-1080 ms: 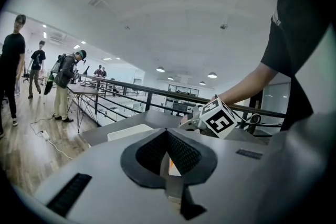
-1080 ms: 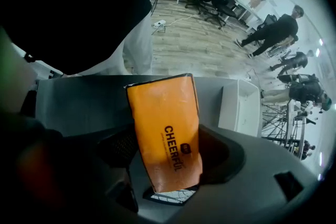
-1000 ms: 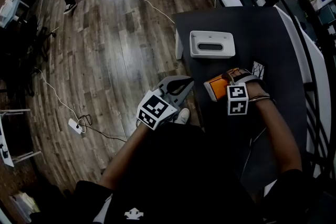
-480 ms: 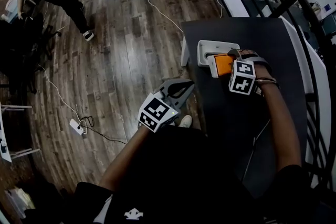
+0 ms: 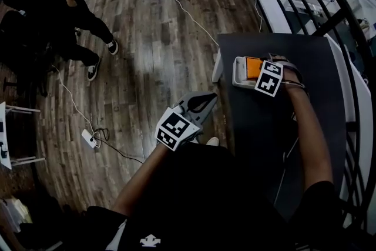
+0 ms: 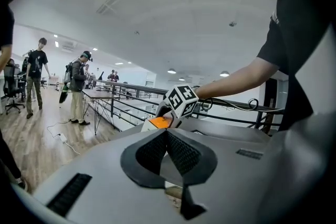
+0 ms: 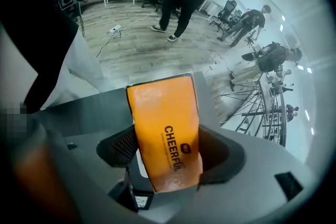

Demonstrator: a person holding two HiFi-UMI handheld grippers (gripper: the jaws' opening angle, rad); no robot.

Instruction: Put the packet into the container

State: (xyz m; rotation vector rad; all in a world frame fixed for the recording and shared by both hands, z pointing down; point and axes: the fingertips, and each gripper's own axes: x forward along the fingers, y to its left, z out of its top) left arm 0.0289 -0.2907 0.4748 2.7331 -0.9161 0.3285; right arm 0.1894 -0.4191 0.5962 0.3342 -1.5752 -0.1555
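An orange packet [image 5: 250, 65] printed with black letters is clamped between the jaws of my right gripper [image 5: 258, 72]. It hangs over the white container [image 5: 237, 73], which stands at the far left corner of the dark table [image 5: 264, 126]. In the right gripper view the packet [image 7: 163, 107] sticks out forward from my right gripper [image 7: 168, 150], both pads pressing its sides. My left gripper [image 5: 198, 104] is shut and empty, held over the floor just left of the table's edge. From the left gripper view the shut left gripper [image 6: 167, 135] points toward the packet [image 6: 159, 122].
Wooden floor lies left of the table, with cables and power strips [image 5: 89, 139] on it. A person [image 5: 70, 3] walks at the top left. A black metal railing [image 5: 332, 14] runs along the table's right side. More tables stand beyond it.
My right gripper has carried the orange packet away from me across the table, from short of the container to over it. The left gripper has stayed in place, shut.
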